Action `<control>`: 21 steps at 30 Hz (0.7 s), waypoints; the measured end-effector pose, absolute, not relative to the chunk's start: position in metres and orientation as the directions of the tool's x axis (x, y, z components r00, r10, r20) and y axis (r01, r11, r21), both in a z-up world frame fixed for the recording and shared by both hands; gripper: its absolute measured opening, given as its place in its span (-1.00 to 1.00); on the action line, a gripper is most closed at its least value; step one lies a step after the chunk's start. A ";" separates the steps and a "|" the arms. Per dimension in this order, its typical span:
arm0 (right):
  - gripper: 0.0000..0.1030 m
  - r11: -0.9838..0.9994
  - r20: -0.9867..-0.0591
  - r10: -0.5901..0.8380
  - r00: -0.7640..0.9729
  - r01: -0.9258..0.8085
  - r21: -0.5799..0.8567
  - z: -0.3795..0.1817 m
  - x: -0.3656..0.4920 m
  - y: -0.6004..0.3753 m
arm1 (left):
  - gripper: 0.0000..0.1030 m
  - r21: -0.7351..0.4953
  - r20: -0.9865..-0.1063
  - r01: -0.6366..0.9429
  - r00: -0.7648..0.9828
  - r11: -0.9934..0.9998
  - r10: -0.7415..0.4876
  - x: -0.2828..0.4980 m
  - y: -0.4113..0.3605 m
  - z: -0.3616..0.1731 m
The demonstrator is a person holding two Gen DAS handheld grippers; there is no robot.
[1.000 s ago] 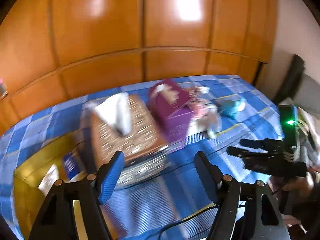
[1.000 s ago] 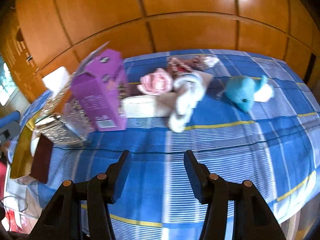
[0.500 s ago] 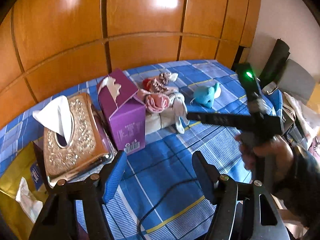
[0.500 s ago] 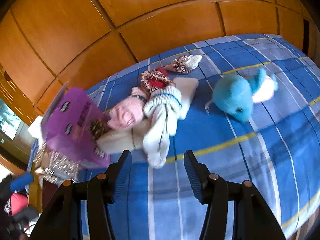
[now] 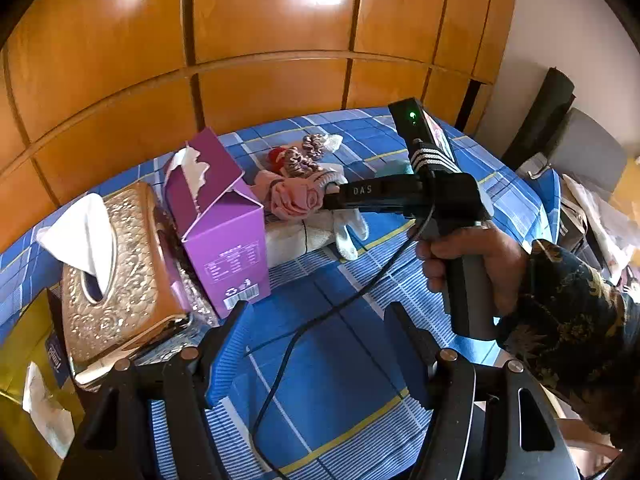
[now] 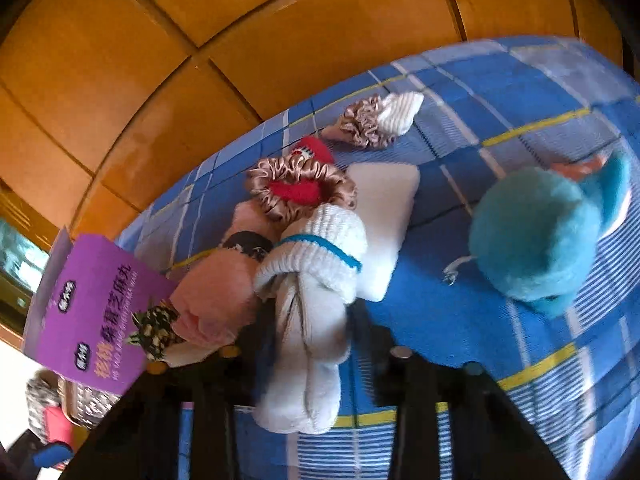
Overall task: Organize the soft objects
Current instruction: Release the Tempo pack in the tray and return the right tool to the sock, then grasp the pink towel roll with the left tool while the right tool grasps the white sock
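A pile of soft things lies on the blue checked bedspread (image 6: 460, 320): a rolled pair of white socks (image 6: 312, 256), a pink rolled cloth (image 6: 216, 292), a satin scrunchie (image 6: 300, 184) over something red, and a folded white towel (image 6: 384, 216). My right gripper (image 6: 308, 320) has the white socks between its closing jaws, and the pads pinch the roll. In the left wrist view a hand holds that right gripper (image 5: 332, 200) with its tip in the pile. A blue plush mouse (image 6: 536, 236) lies to the right. My left gripper (image 5: 316, 356) hangs open over bare bedspread, holding nothing.
A purple carton (image 5: 224, 232) and a gold embossed tissue box (image 5: 120, 280) stand left of the pile. A second scrunchie with a small white sock (image 6: 376, 120) lies further back. Wooden wardrobe panels (image 5: 260, 40) close off the far side. A black cable (image 5: 320, 316) crosses the bedspread.
My right gripper has pushed forward and down into the pile, and its jaws have narrowed around the white socks. The left gripper has held about where it was, still open.
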State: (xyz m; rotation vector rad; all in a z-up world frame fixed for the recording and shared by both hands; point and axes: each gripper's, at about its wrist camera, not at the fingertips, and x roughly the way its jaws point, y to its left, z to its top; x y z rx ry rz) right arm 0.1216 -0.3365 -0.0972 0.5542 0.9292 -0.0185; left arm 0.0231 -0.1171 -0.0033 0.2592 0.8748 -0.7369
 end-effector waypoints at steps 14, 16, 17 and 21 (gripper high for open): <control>-0.71 0.952 -0.854 0.041 0.518 0.240 0.192 -0.087 0.027 -0.359 | 0.33 -0.099 -0.759 0.727 0.386 0.679 -0.524 0.048 -0.183 0.030; -0.71 0.949 -0.854 0.040 0.518 0.247 0.195 -0.090 0.018 -0.360 | 0.33 -0.117 -0.767 0.717 0.374 0.687 -0.521 0.059 -0.202 0.033; -0.71 0.946 -0.852 0.043 0.522 0.254 0.203 -0.090 0.013 -0.361 | 0.33 -0.123 -0.774 0.708 0.371 0.696 -0.514 0.065 -0.211 0.034; -0.70 0.939 -0.845 0.054 0.531 0.261 0.224 -0.091 0.012 -0.362 | 0.34 -0.101 -0.821 0.652 0.372 0.751 -0.433 0.102 -0.254 0.027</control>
